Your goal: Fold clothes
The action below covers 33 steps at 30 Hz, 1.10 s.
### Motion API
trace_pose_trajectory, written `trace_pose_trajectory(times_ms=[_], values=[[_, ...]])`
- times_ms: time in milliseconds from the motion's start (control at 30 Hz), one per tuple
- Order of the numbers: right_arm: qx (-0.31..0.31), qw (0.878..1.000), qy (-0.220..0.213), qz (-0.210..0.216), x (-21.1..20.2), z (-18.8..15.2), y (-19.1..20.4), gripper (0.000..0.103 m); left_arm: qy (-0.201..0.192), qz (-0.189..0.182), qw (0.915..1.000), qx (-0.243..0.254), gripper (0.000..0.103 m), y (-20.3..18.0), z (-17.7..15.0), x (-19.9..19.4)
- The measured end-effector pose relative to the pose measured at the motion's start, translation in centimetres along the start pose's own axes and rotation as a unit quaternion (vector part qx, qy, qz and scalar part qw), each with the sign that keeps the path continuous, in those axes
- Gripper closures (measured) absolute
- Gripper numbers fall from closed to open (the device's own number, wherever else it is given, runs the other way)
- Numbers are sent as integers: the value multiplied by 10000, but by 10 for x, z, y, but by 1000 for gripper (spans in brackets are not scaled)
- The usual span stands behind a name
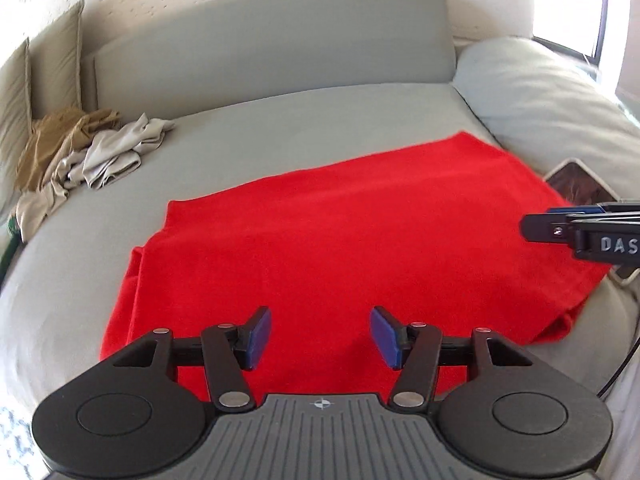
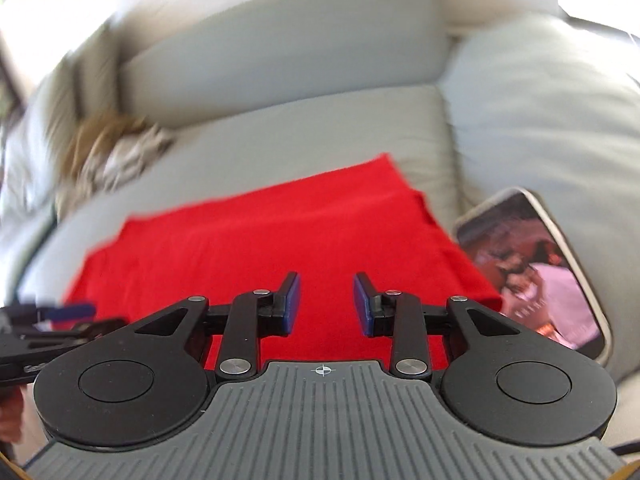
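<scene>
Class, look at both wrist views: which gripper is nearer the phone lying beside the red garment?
Right. The right gripper hangs over the red garment beside the phone; the left gripper is farther along the garment.

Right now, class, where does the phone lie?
In the right wrist view the phone lies screen-up at the right, on the sofa seat beside the red garment's right edge.

Grey sofa seat carries a red garment spread flat, a crumpled tan-and-beige clothes heap far left, and a tablet (screen lit) at right.
</scene>
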State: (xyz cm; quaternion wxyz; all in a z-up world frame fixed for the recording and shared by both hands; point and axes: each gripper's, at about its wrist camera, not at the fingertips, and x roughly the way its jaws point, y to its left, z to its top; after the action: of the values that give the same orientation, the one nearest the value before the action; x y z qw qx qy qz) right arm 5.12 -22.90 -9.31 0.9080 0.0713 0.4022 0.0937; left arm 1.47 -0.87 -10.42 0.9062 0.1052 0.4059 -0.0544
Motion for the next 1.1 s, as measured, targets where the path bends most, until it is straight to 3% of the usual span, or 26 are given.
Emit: trace_pose_trajectory(times_ms=[100, 133, 300, 400, 500, 700, 900, 1100], values=[[-801, 9964, 268, -37, 5, -15, 28, 66, 13, 219, 9995, 219, 42, -17, -12, -2], [-801, 9962, 333, 1, 2, -19, 28, 65, 83, 215, 9995, 211, 42, -17, -13, -5], [390, 9969, 553, 414, -30, -37, -14, 52, 804, -351, 9952, -423, 37, 5, -14, -27], [1103, 9894, 680, 659, -49, -48, -40, 46, 712, -417, 9941, -709, 34, 12, -16, -41], [1886, 9768, 549, 857, -62, -59, -65, 26, 586, -326, 9930, -968, 33, 19, -11, -46], [2914, 9506, 203, 1048, -52, -61, -92, 26, 598, -248, 9911, -1165, 31, 20, -11, -43], [2896, 9535, 58, 835, -32, -65, -96, 31, 600, -330, 9907, -1178, 31, 19, -12, -41], [3104, 9456, -161, 959, -10, -61, -109, 38, 590, -373, 9896, -1256, 31, 20, -10, -38]])
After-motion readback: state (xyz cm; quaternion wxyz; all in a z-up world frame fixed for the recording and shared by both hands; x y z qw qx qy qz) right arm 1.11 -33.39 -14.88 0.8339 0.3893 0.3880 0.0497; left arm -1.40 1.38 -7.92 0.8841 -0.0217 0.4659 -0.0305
